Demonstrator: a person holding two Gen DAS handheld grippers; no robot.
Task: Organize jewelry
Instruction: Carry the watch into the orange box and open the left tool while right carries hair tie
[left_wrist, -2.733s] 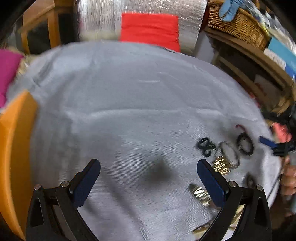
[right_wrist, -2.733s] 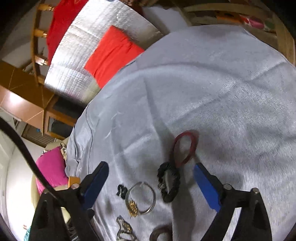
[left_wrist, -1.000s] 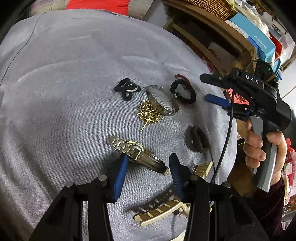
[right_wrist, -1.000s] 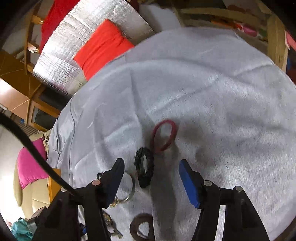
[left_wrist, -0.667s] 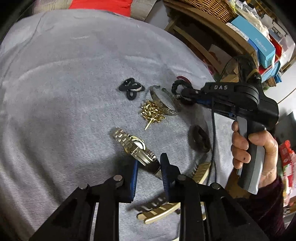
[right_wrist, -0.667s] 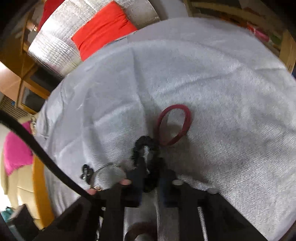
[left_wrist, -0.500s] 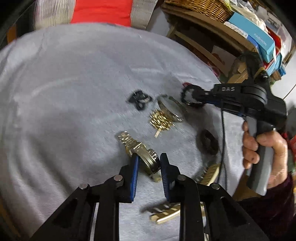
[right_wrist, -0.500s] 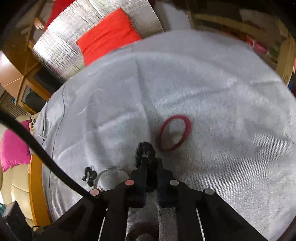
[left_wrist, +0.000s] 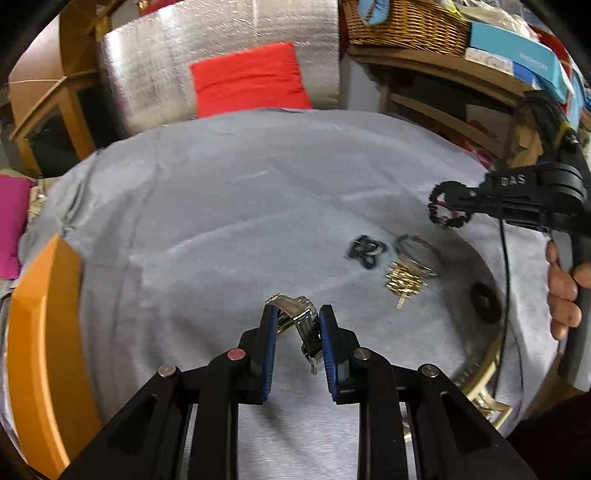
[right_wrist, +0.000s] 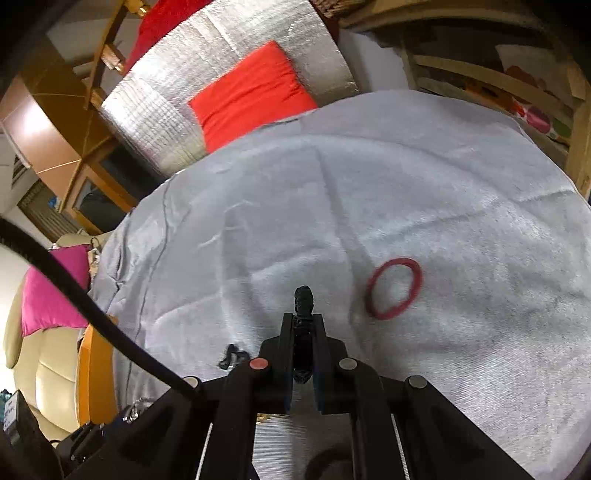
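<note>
My left gripper (left_wrist: 295, 314) is shut on a gold and silver wristwatch (left_wrist: 301, 321) and holds it above the grey cloth (left_wrist: 221, 221). My right gripper (right_wrist: 303, 321) is shut on a black beaded bracelet (right_wrist: 303, 301), lifted off the cloth; the bracelet also shows in the left wrist view (left_wrist: 445, 206). A red ring bracelet (right_wrist: 394, 288) lies on the cloth to the right of it. A silver bangle (left_wrist: 417, 254), a gold brooch (left_wrist: 404, 280) and a black linked piece (left_wrist: 365, 251) lie right of centre.
A dark brown hair tie (left_wrist: 485, 302) and a gold hair claw (left_wrist: 480, 380) lie near the table's right edge. An orange chair back (left_wrist: 37, 332) stands at the left. A red cushion (left_wrist: 251, 79) and wooden shelves (left_wrist: 461, 74) are behind the table.
My left gripper closed on the watch and lifted it. My right gripper closed on the black bracelet and raised it off the cloth, away from the red ring.
</note>
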